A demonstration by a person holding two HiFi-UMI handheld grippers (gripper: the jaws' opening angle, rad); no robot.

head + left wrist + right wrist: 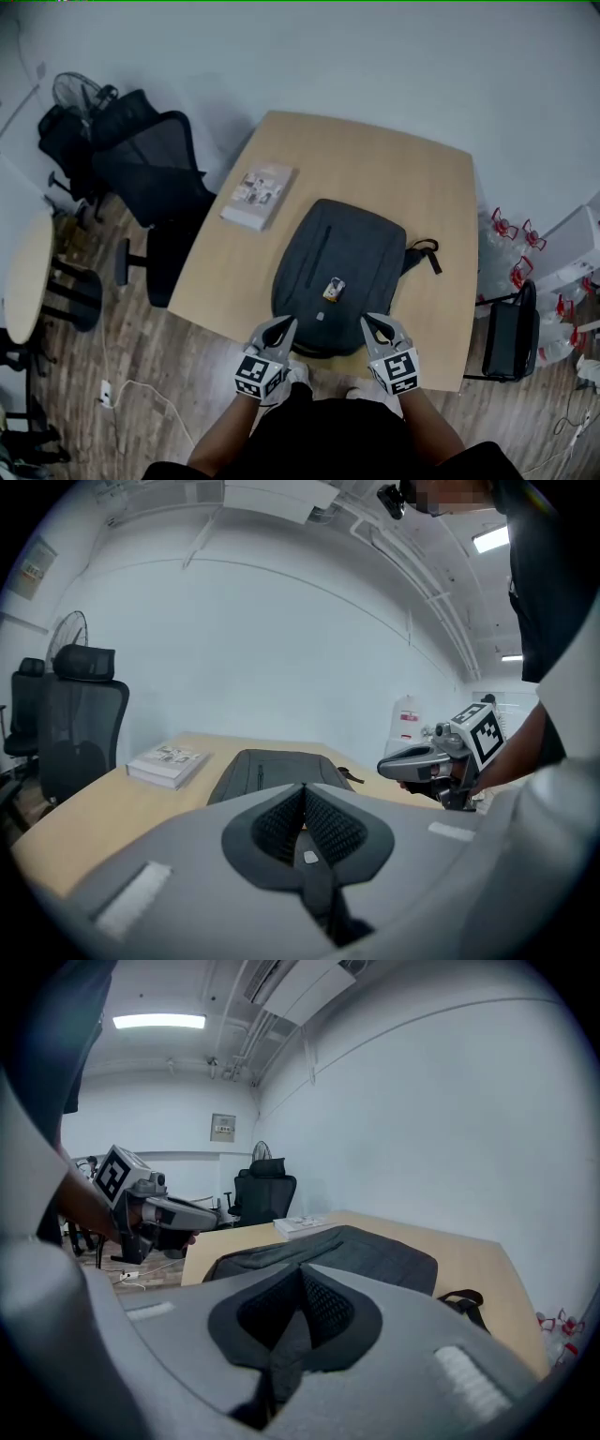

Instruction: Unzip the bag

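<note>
Dark grey fabric backpack (342, 258) lies flat, front side up, on the light wooden table (422, 178), its near end at the table edge closest to the person. Long front-pocket zipper (320, 253) looks shut. A small yellow-white tag (334, 290) sits on the lower front panel, and a black strap loop (427, 253) sticks out on the bag's right side. Left gripper (290, 325) has its jaws pressed together with nothing between them, tip over the bag's near left corner. Right gripper (367, 322) is the same, jaws together and empty, over the near right corner. Can't tell if either tip touches the fabric. A white paperback book (258, 195) lies on the table just left of the bag, apart from it. A black mesh office chair (150, 173) stands at the table's left side on the wooden floor.
</note>
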